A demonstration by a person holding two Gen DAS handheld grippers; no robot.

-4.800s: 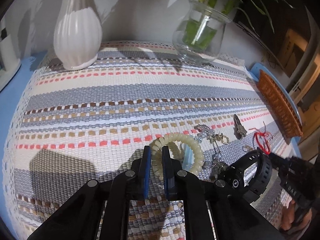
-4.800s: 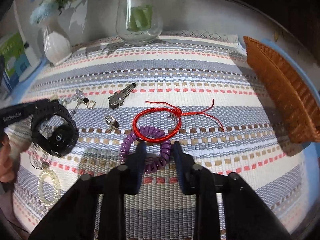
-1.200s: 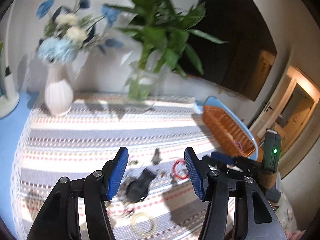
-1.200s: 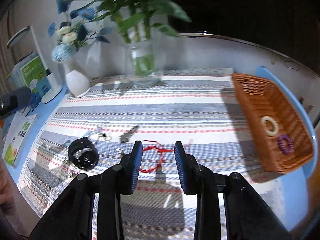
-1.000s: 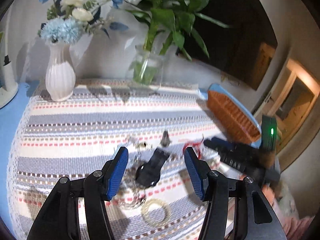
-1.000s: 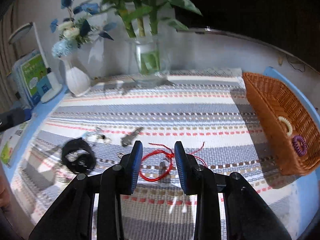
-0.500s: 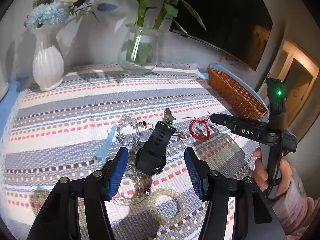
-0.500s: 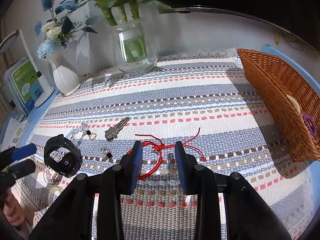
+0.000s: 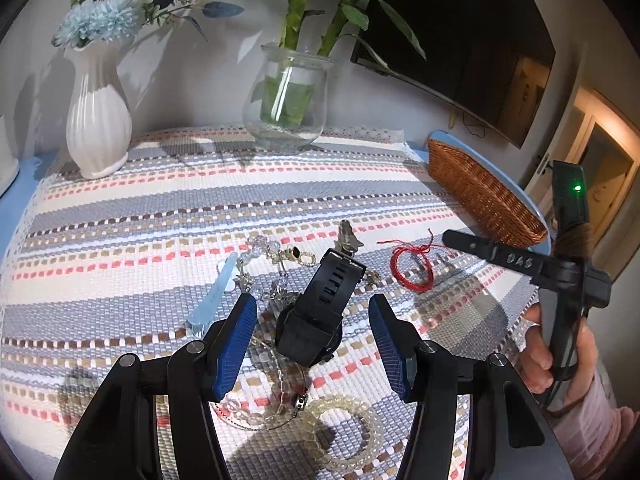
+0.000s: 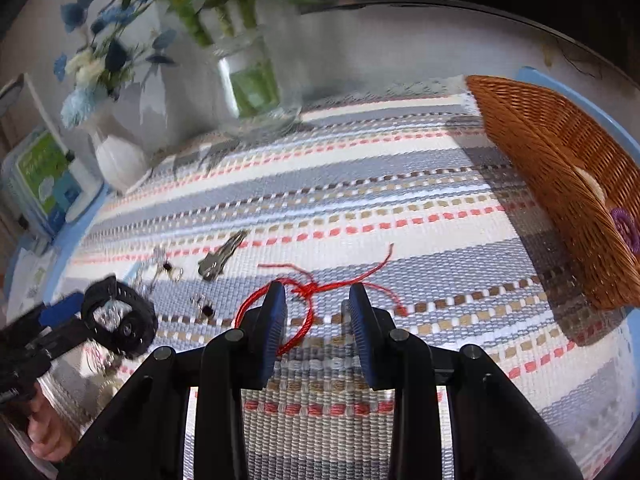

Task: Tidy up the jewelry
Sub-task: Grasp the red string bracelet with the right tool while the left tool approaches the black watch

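My left gripper (image 9: 312,334) is open, its jaws on either side of a black watch (image 9: 320,304) that lies on the striped mat. Around the watch lie a clear bead bracelet (image 9: 344,428), a crystal necklace (image 9: 264,256), a pale blue clip (image 9: 214,296) and a key (image 9: 348,236). My right gripper (image 10: 318,320) is open, low over a red string bracelet (image 10: 308,300), which also shows in the left wrist view (image 9: 412,266). The wicker basket (image 10: 560,184) at the right holds a cream hair tie (image 10: 592,184) and a purple hair tie (image 10: 626,228).
A white vase (image 9: 98,120) and a glass vase with stems (image 9: 288,100) stand at the back of the mat. A key (image 10: 222,260) and small earrings (image 10: 204,306) lie left of the red bracelet. Boxes (image 10: 44,184) stand at the far left.
Both grippers have dropped toward the mat. The left jaws have come down around the black watch; the right jaws have closed in over the red string bracelet.
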